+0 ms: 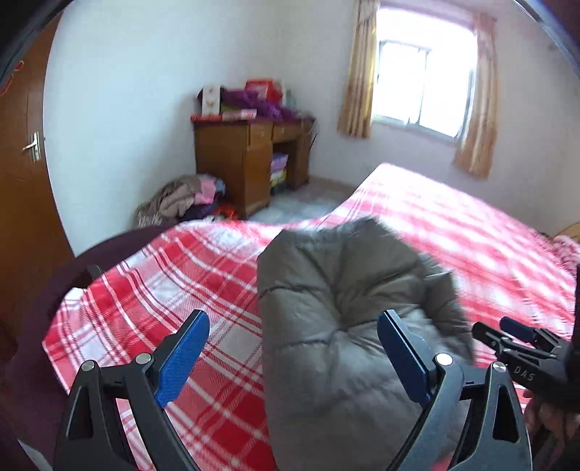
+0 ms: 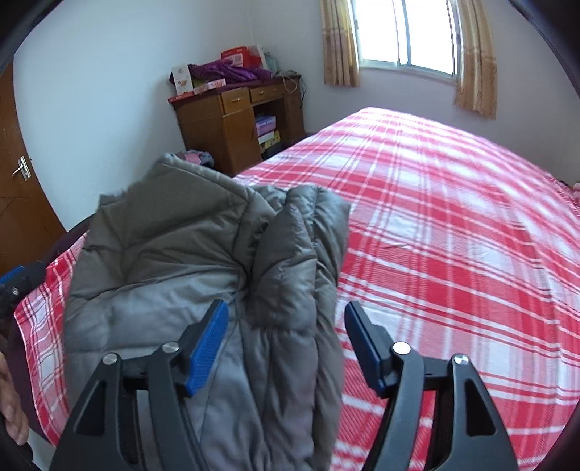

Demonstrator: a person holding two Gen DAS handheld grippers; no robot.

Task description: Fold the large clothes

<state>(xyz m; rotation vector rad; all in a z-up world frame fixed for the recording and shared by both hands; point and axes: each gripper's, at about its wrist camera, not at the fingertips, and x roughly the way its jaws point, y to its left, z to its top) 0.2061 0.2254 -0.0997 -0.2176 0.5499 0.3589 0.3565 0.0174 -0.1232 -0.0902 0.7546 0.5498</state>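
left gripper [image 1: 293, 347] was spread, gripping nothing | right gripper [image 2: 286, 337] was spread, unclenched | grey padded jacket [image 2: 203, 275] was bunched on plaid bed [image 2: 453, 235] | clothes heap [image 1: 181, 199] was seen fully in left view only | desk [image 2: 224, 123] cubby was stacked with boxes [image 2: 267, 132]

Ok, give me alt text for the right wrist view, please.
A grey padded jacket lies bunched on a red and white plaid bed, part of it between the open right tongs, whose blue pads are clear of it. Behind stand a wooden desk and a curtained window.
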